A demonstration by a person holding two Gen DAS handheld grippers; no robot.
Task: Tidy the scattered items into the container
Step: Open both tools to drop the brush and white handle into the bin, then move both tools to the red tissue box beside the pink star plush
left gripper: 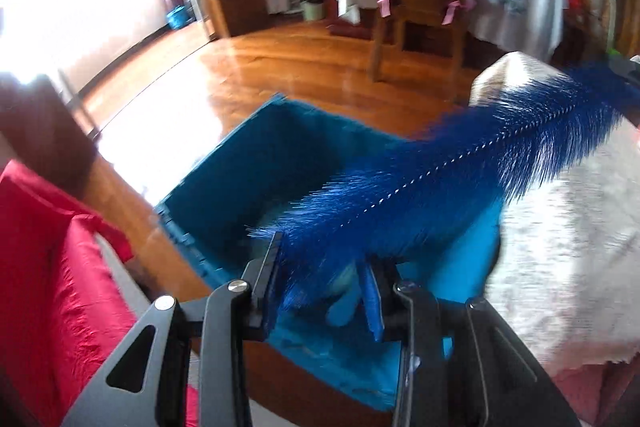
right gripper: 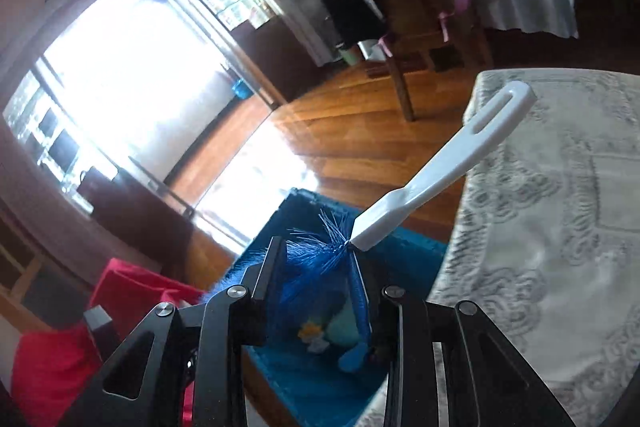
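You had the blue bottle brush (left gripper: 440, 167) held between both tools at once, above the open blue box (left gripper: 256, 163) that sat on the wooden floor (left gripper: 280, 67) just left of the tabletop's pale patterned cloth (right gripper: 560, 207).

Your left gripper (left gripper: 324, 279) had its fingers (left gripper: 268, 279) pinching the bristle tip of the brush, and the bristled length ran away to the far right over the box. Your right gripper (right gripper: 316, 287) pinched the bristles just beside the neck, so the white handle (right gripper: 440, 167) stuck out up and to the far right, beyond the fingertips and over the edge of the cloth. In the right wrist view, a few small things (right gripper: 332, 339) already lay on the box floor under the fingers; what they were could not be told.

By my reading, the step in hand was carrying the brush to the box. The next move called for lowering it inside the walls and swinging the handle in from over the cloth before both pairs of fingers let go.
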